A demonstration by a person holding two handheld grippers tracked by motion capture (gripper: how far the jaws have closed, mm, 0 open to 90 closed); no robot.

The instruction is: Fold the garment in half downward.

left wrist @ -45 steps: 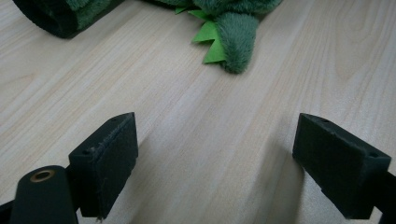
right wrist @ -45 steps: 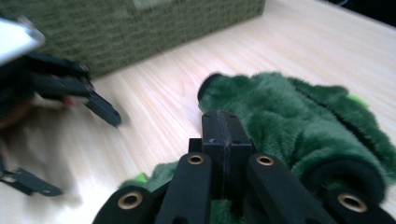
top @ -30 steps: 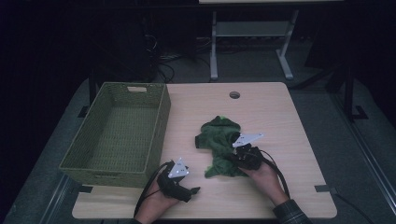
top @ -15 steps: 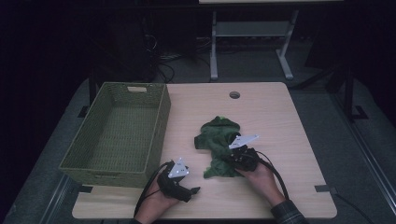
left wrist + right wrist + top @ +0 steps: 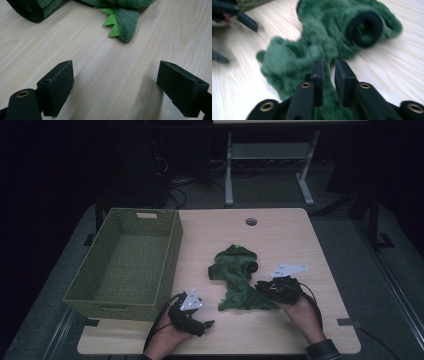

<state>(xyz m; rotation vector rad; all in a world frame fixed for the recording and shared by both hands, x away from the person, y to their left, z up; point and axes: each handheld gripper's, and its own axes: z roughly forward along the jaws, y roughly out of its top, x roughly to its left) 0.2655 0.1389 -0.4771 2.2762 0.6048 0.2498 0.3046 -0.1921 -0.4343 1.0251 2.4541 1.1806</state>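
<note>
I find the green plush garment [image 5: 237, 277] lying crumpled at centre frame on the worktop [image 5: 280, 235], right of the woven basket [image 5: 125, 265]. My right tongs [image 5: 329, 68] have just been opening; a narrow gap stands between the jaws, the plush beneath them, not pinched. My left tongs [image 5: 115, 87] rest wide open at lower left, holding nothing, short of the garment's spiked tail [image 5: 122, 23].

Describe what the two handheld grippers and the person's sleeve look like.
Both the left gripper and the right gripper are black, each topped with a light grey three-cornered plate and trailing a black cable. Their jaws are blocky black pads with brass-coloured rivets behind them. A dark plaid cuff shows at the right wrist.
</note>
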